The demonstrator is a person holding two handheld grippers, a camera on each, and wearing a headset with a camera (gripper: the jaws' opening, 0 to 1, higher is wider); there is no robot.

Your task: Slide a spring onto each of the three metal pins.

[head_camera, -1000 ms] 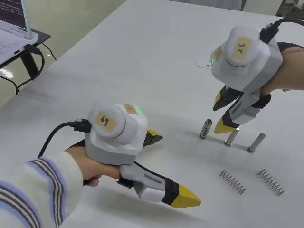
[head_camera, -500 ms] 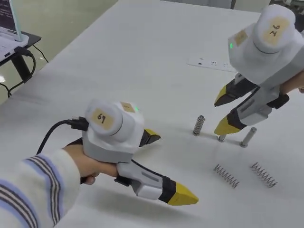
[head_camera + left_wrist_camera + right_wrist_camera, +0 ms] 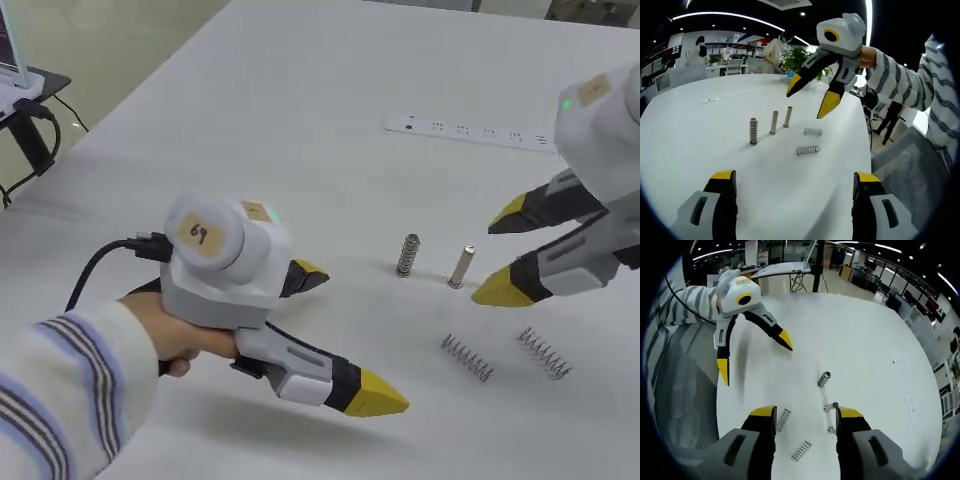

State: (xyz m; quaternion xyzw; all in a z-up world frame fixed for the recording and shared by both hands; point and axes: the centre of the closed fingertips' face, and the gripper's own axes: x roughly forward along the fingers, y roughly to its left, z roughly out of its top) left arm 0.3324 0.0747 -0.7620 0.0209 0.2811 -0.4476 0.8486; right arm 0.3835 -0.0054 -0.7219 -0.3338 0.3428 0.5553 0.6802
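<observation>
We hold the left yellow-tipped gripper (image 3: 350, 338) and right yellow-tipped gripper (image 3: 500, 252), jaws apart, at a white table (image 3: 300, 120). One upright silver metal pin (image 3: 407, 255) wears a spring; two loose wire springs (image 3: 467, 357) lie near two bare pins (image 3: 774, 122).

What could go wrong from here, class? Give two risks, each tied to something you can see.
1. The open right gripper hangs close to a bare pin. A careless sweep might knock it over.
2. The loose springs lie flat on the smooth table. Pinched off-centre, one may roll away or pop out of the jaws.
</observation>
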